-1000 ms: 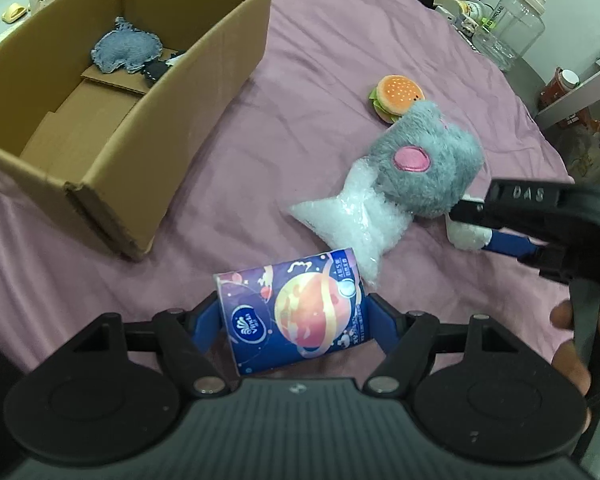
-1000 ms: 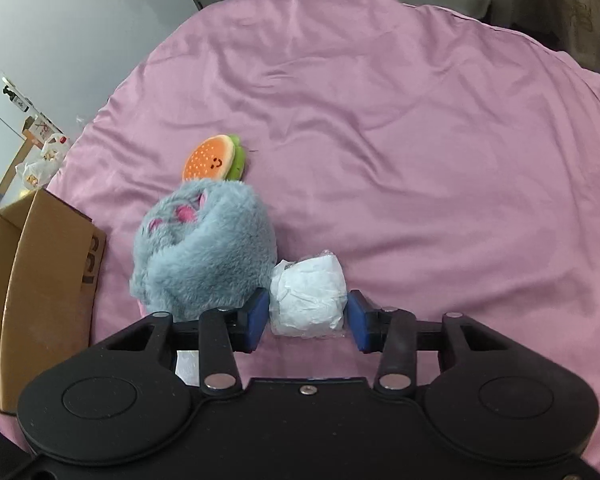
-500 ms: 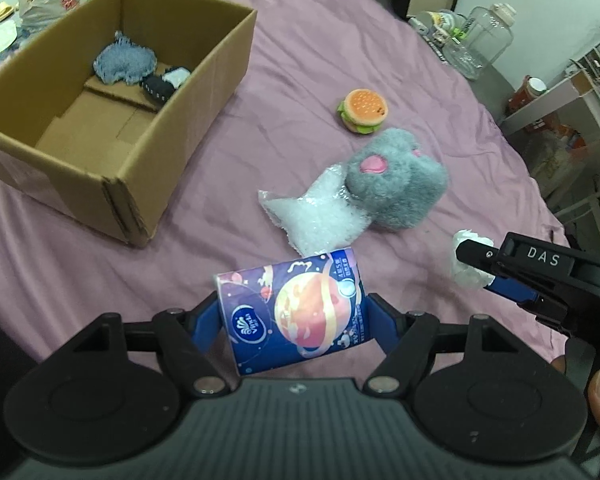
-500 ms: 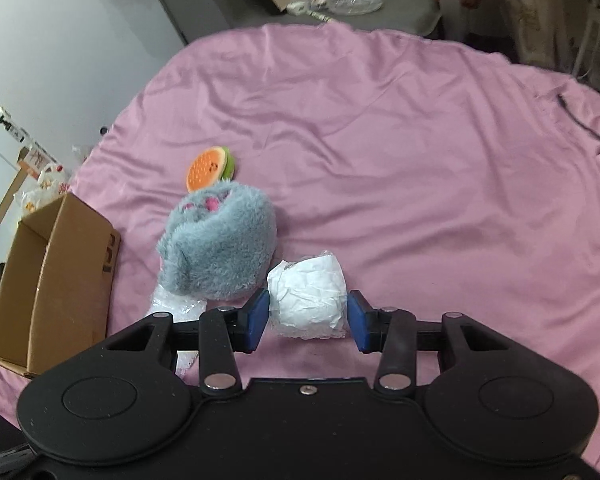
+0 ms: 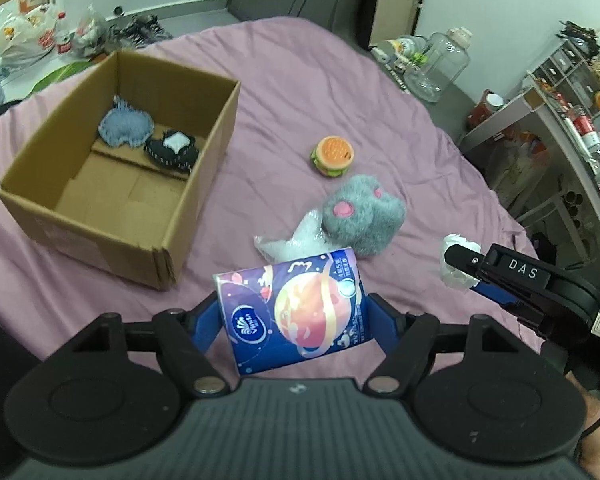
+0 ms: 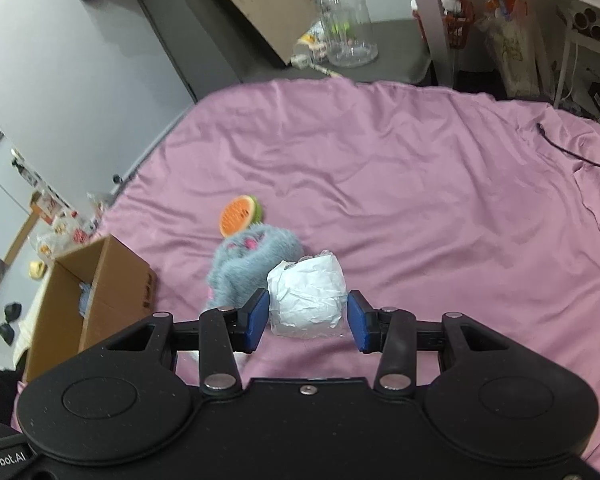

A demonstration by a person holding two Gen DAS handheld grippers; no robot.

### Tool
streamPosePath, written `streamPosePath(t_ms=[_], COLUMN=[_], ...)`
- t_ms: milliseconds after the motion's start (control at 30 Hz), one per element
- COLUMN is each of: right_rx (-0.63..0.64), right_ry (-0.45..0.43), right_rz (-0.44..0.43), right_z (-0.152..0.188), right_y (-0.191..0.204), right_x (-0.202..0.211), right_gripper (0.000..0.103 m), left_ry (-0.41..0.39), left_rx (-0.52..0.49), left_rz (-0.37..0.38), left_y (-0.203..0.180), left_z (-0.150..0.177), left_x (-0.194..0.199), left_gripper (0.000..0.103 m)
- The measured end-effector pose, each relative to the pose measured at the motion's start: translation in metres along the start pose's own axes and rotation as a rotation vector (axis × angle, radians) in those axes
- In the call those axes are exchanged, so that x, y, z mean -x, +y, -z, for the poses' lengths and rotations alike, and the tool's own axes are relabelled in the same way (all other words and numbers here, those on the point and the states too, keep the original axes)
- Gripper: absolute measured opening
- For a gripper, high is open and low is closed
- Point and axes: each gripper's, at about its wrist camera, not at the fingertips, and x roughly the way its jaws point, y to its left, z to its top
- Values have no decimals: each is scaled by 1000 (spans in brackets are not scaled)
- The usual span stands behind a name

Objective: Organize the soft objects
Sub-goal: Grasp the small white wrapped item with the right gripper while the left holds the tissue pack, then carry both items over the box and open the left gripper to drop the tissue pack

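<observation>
Both hands were loaded and raised above the pink bedspread (image 6: 400, 184), so the job in hand looked like carrying each item across to the cardboard box (image 5: 112, 168) and dropping it in. To do that well, I would have kept each squeeze steady until the item was over the open top, not just over the near wall, and let go low so nothing bounced back out.

The left gripper (image 5: 292, 316) was clamped on a soft tissue pack (image 5: 296, 312) printed with a planet, its blue pads pressing on both sides. It pointed steeply down toward the bed, with the box ahead and to its left. The right gripper (image 6: 306, 312) was clenched around a crumpled white plastic-wrapped bundle (image 6: 306, 300), also tilted downward, and from the left camera it stood off to the right, well apart from the box.

Inside the box already lay a blue fuzzy cloth (image 5: 126, 128) and a small black-and-white item (image 5: 172, 148), touching or nearly so. On the bedspread remained a grey plush toy (image 5: 364, 212), a clear plastic bag (image 5: 296, 240) against it, and a burger-shaped toy (image 5: 332, 156) just beyond.
</observation>
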Motion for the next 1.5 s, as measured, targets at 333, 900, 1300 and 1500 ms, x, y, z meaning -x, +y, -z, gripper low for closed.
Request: streamPosePath(t_ms=[333,900,1300,1500], right_rx=[15,123,136,141], right_ry=[-27,-64,-51,-42], right_rz=[-67,-133,-134,-122], right_z=[7,7,11,9], right_y=[31,107,147,161], right_x=[18,25,4,-7], right_gripper=[42,42,42,42], left_ry=[-32,-112,-87,-55], left_rx=[-104,-201,-217,-242], left_rz=[9,-44,-68,-78], left_y=[15,76,118,131], left_z=[-21,-72,-98,-106], left_x=[29,45,18,-1], left_gripper=[74,74,75,75])
